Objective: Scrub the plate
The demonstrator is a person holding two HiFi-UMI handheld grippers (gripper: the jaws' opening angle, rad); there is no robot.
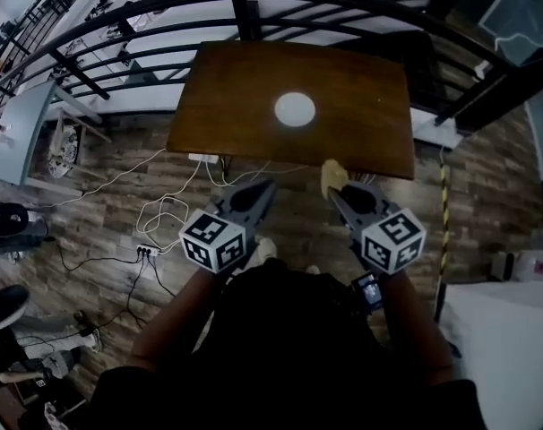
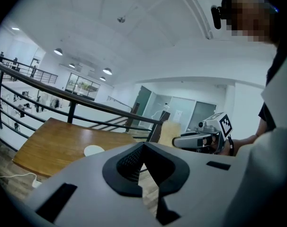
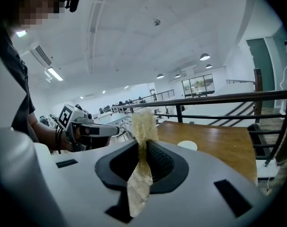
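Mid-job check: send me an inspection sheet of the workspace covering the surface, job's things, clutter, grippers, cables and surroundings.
surface: brown wooden table, bare wood around the plate.
job's things: white plate lies near the table's middle; yellowish scrub pad is carried in the air, away from the plate.
clutter: nothing seen on the table.
grippers: left gripper jaws together, empty; right gripper jaws shut on the scrub pad; both clear of the plate.
cables: white cables and a power strip on the floor, left of the grippers.
surroundings: black railing beyond the table; wood-plank floor.
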